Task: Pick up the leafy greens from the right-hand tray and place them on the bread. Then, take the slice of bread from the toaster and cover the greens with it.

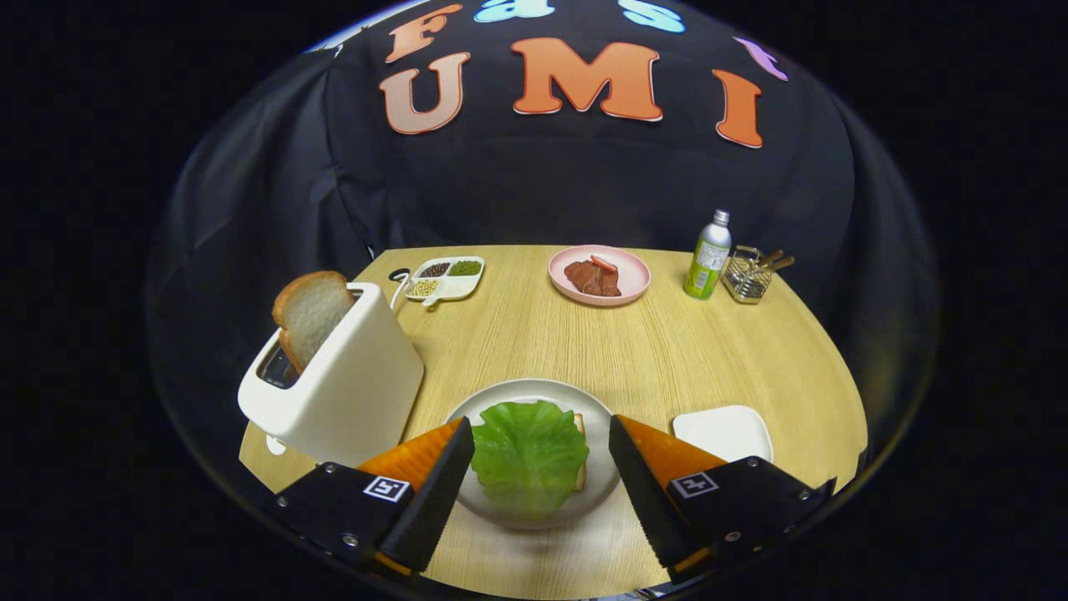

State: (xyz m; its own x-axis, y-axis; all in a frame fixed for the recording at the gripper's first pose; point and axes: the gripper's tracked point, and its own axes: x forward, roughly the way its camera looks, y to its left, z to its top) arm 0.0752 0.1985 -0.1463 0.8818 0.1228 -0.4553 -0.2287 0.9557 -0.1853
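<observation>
greens on bread on plate — between fingers | toaster left | tray right

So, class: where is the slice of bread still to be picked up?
It stands upright in the white toaster's slot, left of the plate with the greens: bread slice.

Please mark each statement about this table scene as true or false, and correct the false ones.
1. The leafy greens lie on the bread on the round plate. True.
2. The toaster is empty. False: a bread slice stands in its slot.
3. The gripper is shut on the greens. False: its jaws stand open, one on each side of the greens, holding nothing.
4. The white tray beside the plate holds greens. False: it is bare.
5. A pink plate carries meat slices. True.
</observation>
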